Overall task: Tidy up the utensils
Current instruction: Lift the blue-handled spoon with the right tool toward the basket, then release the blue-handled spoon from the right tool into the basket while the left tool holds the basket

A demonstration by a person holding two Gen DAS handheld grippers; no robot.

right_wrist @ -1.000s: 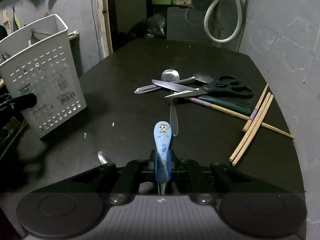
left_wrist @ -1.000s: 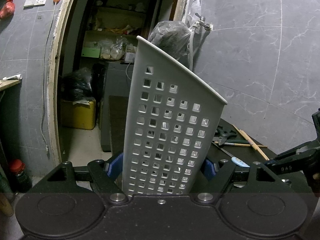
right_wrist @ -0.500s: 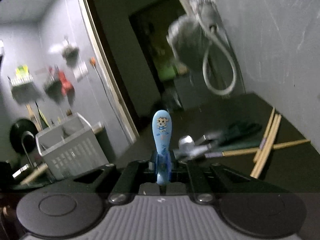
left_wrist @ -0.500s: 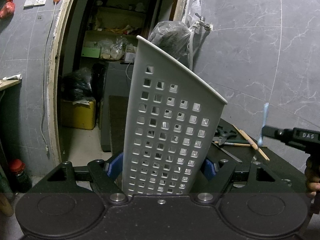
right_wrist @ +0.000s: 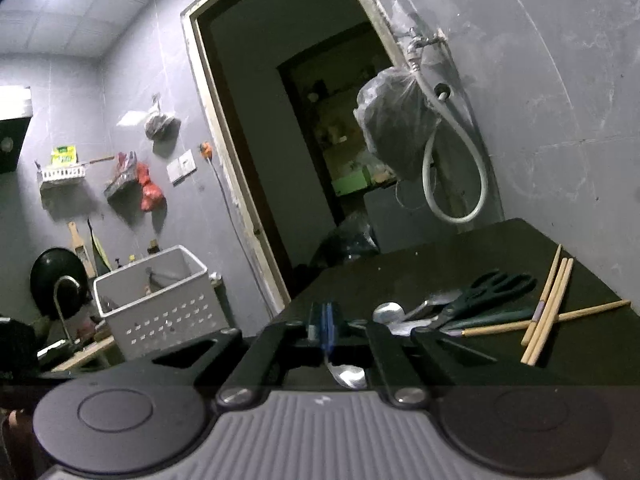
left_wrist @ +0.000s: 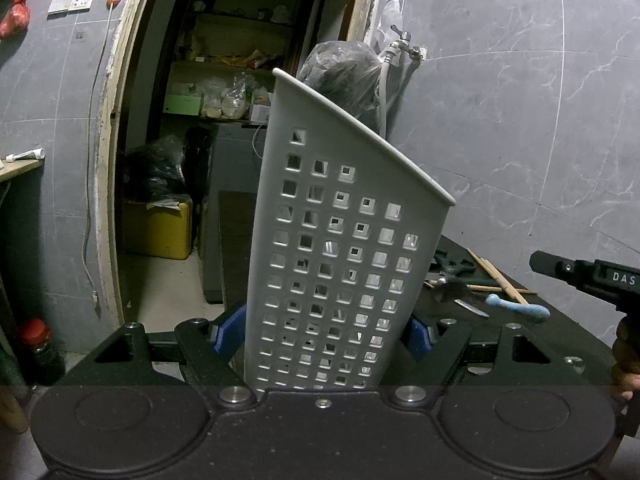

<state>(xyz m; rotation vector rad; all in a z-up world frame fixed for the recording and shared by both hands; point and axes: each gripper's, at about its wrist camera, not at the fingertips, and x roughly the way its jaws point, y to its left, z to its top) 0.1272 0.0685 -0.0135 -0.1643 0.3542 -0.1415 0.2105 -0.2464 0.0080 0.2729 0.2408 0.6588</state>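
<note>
Blue-handled metal spoon sits at four o'clock of the white perforated plastic basket, beneath the right claw, whose pads are pressed together; whether they grip it is unclear. The left claw pinches the basket, likely steadying it for loading.

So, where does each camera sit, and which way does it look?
Left wrist: on the left gripper, facing the doorway; it clamps the white perforated basket.
Right wrist: on the right gripper, shut, looking across the black table at scissors and chopsticks.
Shared: basket, doorway, scissors, chopsticks; the left view also shows the right gripper.
</note>
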